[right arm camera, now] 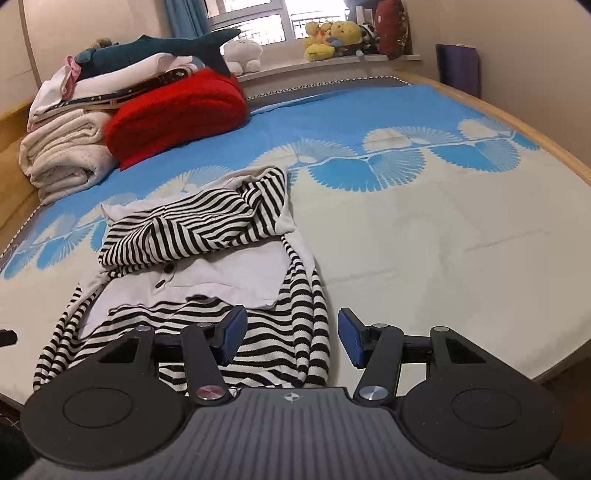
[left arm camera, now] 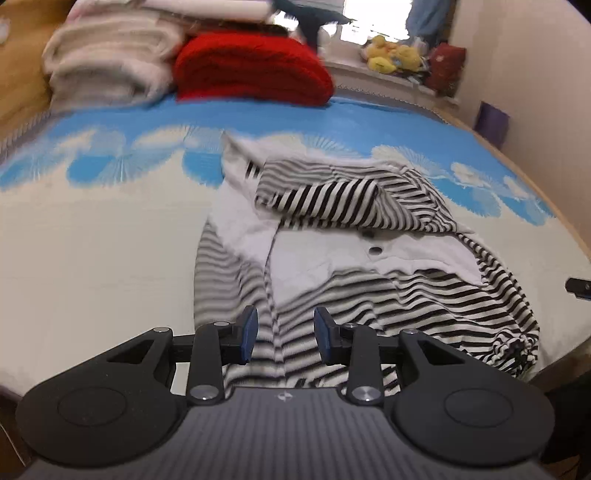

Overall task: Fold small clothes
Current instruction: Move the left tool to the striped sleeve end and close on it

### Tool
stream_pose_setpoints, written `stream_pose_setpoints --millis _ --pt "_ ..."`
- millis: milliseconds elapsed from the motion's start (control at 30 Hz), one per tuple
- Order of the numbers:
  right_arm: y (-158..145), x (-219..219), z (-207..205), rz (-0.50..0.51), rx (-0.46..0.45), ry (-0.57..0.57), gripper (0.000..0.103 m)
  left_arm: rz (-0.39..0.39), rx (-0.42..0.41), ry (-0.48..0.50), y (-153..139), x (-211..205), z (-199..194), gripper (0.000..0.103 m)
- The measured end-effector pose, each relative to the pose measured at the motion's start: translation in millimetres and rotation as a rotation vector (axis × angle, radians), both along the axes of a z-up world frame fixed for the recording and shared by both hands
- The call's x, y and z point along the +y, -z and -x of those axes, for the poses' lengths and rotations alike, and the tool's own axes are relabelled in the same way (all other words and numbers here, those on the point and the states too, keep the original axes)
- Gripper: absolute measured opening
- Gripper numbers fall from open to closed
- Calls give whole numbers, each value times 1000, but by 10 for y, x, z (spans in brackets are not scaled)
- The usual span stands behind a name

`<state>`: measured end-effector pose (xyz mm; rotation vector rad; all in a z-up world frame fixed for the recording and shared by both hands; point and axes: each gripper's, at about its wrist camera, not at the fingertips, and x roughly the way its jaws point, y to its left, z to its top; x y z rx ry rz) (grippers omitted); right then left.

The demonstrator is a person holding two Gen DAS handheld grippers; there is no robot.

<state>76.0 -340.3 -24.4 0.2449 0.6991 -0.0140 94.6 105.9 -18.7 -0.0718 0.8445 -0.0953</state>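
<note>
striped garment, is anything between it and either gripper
Nothing visible blocks either one. The left gripper and right gripper are open just above the striped garment's near hem on the bed.

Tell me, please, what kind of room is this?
Most likely a bedroom: a striped garment lies on a bed, folded blankets are stacked at its far end, and plush toys sit on the windowsill.
</note>
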Motion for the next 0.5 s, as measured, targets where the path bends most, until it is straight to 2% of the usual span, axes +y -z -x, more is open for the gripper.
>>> stream_pose_setpoints --millis 33,133,333,367,400,467,500 --pt "24 6 -22 1 6 -1 56 -9 33 -25 55 9 -42 35" --pt "102 -5 -104 -19 36 8 56 1 23 -30 73 26 -76 35" --pt "263 -43 -248 -43 99 33 56 102 45 -122 74 219 -166 38" --pt "287 -50 -261 -46 109 40 56 120 57 -152 84 275 -192 44" --pt "315 -60 -278 -53 122 50 56 135 72 -183 96 339 -212 54" --pt "369 -89 -305 -80 146 64 56 167 106 -258 154 466 -256 62" --pt "395 -96 -316 -91 157 66 57 186 128 -295 194 528 -281 62"
